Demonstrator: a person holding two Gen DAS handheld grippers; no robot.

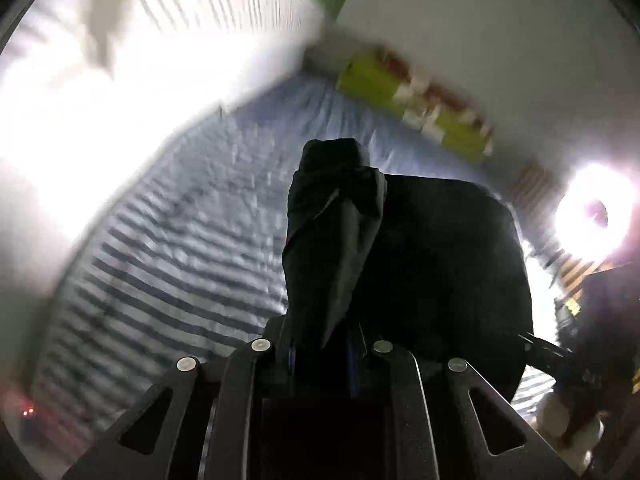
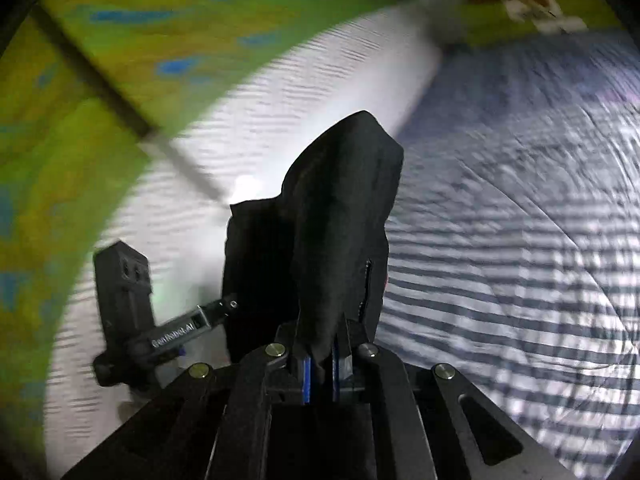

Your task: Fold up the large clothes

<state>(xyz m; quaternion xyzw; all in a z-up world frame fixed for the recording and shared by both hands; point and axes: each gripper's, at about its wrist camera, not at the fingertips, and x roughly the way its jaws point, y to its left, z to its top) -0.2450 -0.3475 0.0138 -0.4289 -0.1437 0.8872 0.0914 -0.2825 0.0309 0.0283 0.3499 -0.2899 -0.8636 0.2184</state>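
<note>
Striped bedsheet [image 1: 168, 248] is blurring underneath while the left gripper [image 1: 320, 354] and right gripper [image 2: 320, 364] are both pinching the black garment [image 1: 420, 264] tight. It's hanging soft and floppy, so edges or corners look like the best hold.

black tool [image 2: 320, 364], blue pads [image 2: 307, 380], silver screws [image 2: 275, 349]

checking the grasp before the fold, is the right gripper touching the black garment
Touching. The right wrist view shows the black garment pinched between the closed fingers of the right gripper.
</note>
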